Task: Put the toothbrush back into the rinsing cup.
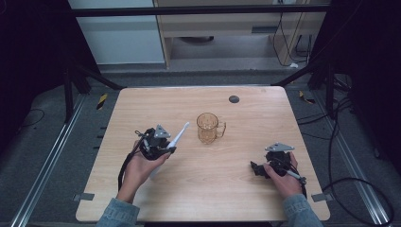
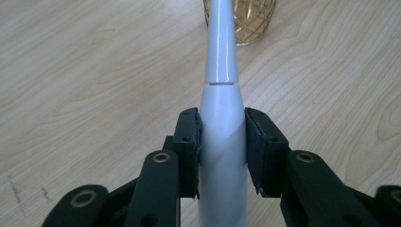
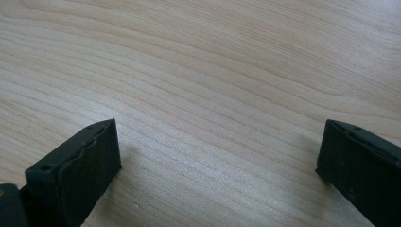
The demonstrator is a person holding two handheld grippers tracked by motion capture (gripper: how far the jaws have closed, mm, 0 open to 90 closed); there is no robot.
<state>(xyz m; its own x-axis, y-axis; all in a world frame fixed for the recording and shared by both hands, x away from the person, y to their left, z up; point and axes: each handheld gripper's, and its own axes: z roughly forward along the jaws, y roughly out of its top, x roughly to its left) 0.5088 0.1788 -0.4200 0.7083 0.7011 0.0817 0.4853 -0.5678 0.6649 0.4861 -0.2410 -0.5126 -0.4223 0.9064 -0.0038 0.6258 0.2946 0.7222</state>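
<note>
A white electric toothbrush point(image 1: 178, 137) is clamped in my left gripper point(image 1: 166, 147), slanting up and to the right toward an amber glass mug point(image 1: 209, 127) at the table's middle. In the left gripper view both pads press on the white toothbrush handle point(image 2: 221, 127), and the neck runs up to the mug's base point(image 2: 246, 21). My right gripper point(image 1: 256, 169) rests low at the right of the table, pointing left. Its jaws stand wide apart in the right gripper view point(image 3: 217, 156), with bare wood between them.
The wooden table point(image 1: 198, 189) carries a small dark round disc point(image 1: 233, 99) near its far edge. Metal rails, cables and black frame legs surround the table on the floor.
</note>
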